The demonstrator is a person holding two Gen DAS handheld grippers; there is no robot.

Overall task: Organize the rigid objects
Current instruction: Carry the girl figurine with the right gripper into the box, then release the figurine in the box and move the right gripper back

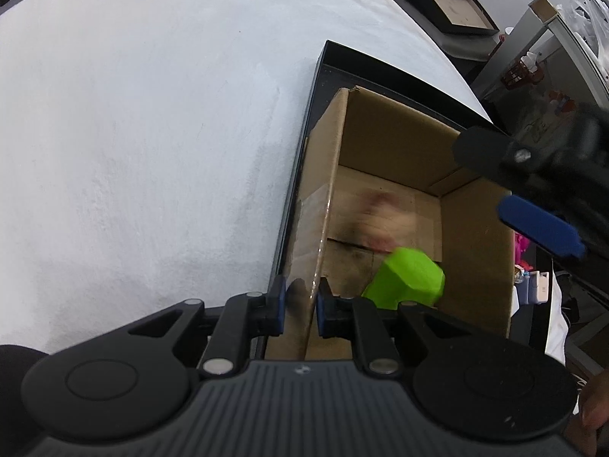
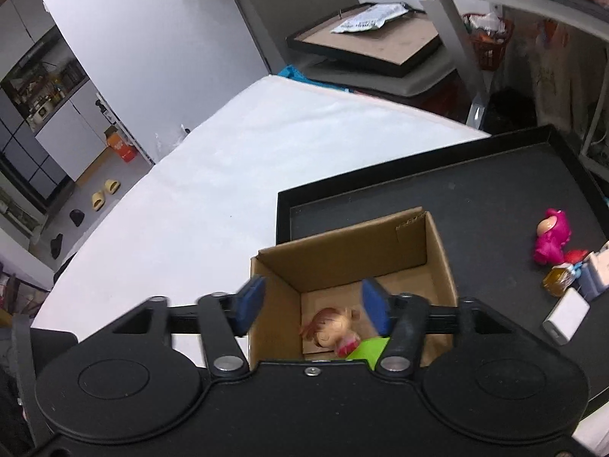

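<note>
Cardboard box (image 2: 437,251) stands in a black tray (image 2: 456,175). Left gripper (image 1: 300,304) pinches the box's near wall between narrow jaws. Right gripper (image 2: 312,304) hovers above the box, jaws wide and empty. Inside the box lie a doll figure (image 2: 331,325) and a green block (image 1: 407,278).

Doll (image 1: 377,221) in the cardboard box (image 1: 472,236) smeared by blur, green block (image 2: 367,349) half hidden behind the right gripper (image 2: 312,306), black tray (image 2: 563,152) cut off at right edge
</note>
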